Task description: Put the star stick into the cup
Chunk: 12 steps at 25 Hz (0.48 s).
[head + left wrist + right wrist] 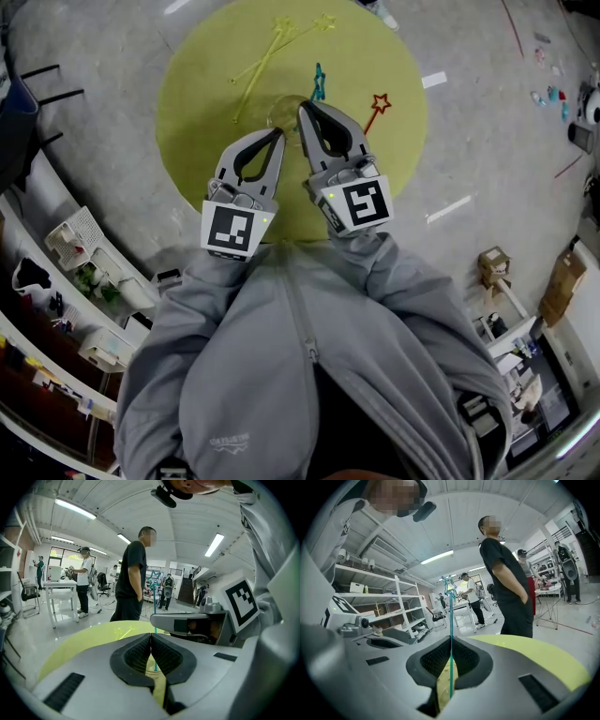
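The right gripper (451, 645) is clamping the teal star stick (450, 620) upright between its jaws, star uppermost. It is hovering over what looks like a clear cup (284, 112) on the yellow worktop (202, 89). The left gripper (151, 641) is sitting just beside it, jaws pressed together on nothing. The cup is hard to see and nothing is steadying it. A lowering stick could catch the rim and tip it, or pivot in the thin grip and miss the mouth.
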Tool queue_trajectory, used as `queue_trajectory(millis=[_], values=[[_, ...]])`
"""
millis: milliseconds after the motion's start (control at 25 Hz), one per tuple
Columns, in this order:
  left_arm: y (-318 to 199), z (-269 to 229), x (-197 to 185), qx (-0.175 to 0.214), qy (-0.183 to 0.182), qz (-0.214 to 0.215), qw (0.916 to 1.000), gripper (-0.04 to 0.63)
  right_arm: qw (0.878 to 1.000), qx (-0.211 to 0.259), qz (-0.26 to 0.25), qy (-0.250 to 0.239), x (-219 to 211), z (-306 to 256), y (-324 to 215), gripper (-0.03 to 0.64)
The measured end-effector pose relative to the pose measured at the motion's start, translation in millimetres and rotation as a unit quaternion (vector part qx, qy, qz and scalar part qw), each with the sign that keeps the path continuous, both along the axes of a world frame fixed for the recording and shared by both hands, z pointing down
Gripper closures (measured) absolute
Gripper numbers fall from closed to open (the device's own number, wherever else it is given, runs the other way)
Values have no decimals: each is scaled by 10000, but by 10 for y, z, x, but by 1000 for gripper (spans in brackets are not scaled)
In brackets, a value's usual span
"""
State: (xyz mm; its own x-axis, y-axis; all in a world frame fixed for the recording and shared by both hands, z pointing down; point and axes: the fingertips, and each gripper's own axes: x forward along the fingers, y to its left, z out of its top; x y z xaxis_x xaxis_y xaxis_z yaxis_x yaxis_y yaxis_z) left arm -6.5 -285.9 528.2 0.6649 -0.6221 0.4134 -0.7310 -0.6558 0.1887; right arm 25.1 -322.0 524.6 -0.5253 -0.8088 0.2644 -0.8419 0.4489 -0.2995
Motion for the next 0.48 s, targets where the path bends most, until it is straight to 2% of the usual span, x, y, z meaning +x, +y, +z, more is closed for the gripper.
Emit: queue_trajectory(millis=[280,480], values=[[-1,63,-47,-86,-76,-23,9999,578,9996,-259,112,-5,-6,92,-18,581],[-16,48,-49,-118,22,-100,9999,578,9986,-498,112,120,-7,190,-7,580]])
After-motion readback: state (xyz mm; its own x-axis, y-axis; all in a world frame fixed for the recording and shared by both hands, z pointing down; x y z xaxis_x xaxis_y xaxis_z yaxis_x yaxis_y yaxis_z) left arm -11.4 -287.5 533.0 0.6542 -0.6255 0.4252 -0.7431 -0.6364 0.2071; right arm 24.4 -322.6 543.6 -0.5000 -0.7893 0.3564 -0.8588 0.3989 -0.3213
